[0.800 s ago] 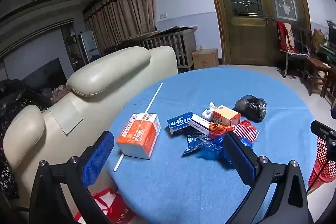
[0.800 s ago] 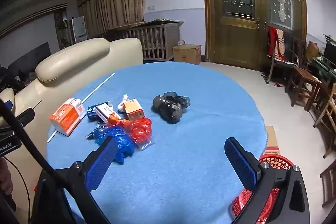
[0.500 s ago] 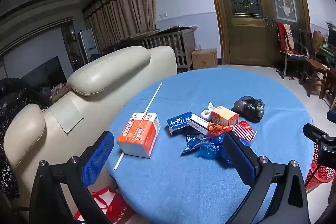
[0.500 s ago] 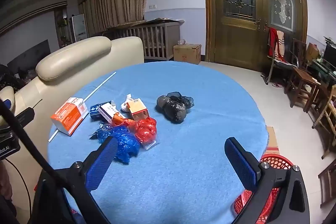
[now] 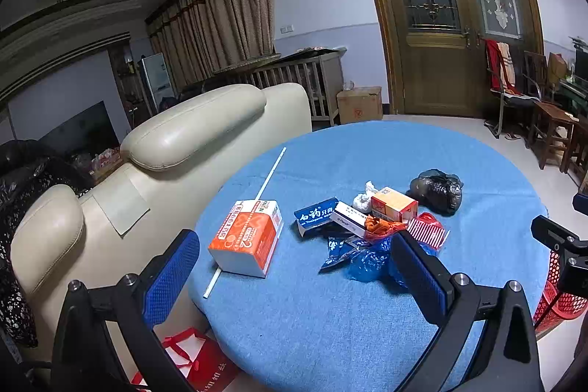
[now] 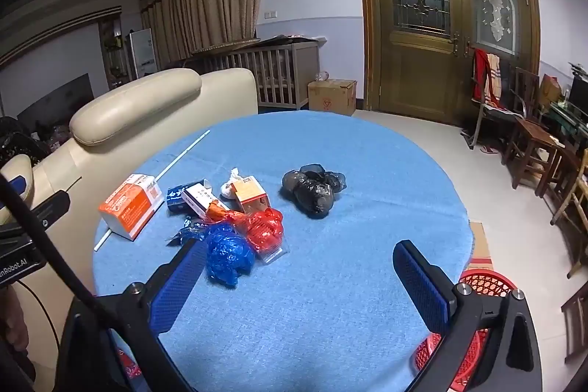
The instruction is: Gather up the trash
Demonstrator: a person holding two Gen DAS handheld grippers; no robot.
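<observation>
Hovering above the near edge of the round blue table (image 5: 330, 318), both tongs stand spread as wide as they go, w/ nothing between the blue pads and nothing touched.

Left tongs (image 5: 294, 267): angled down toward the table's left half. Left pad sits out over the table edge by the cream sofa (image 5: 191, 135); right pad overlaps the view of a crumpled blue plastic bag (image 5: 364, 263), but is above it, not pressing it.

Right tongs (image 6: 305, 285): also angled down, over bare cloth nearer the table's right side. Same blue bag (image 6: 228, 256) shows just past its left pad, apart from it.

Trash lies in a loose cluster mid-table. An orange-and-white carton (image 5: 246, 237) lies on its side at the left, resting across a long thin white rod (image 5: 264, 179). Right of it: a blue box w/ white lettering (image 5: 316, 215), a white-and-blue box (image 5: 347, 217), a small orange box (image 5: 393, 204), and a knotted white wad (image 5: 362, 199) behind them. A red plastic bag (image 6: 264, 226) touches the blue bag. A black plastic bag (image 6: 312, 188) sits apart, to the right of the cluster.

Red mesh basket (image 6: 474, 333) stands on the floor just beside the table's right edge, partly hidden by the right tongs. Red gift bag (image 5: 194, 359) sits on the floor by the sofa.
</observation>
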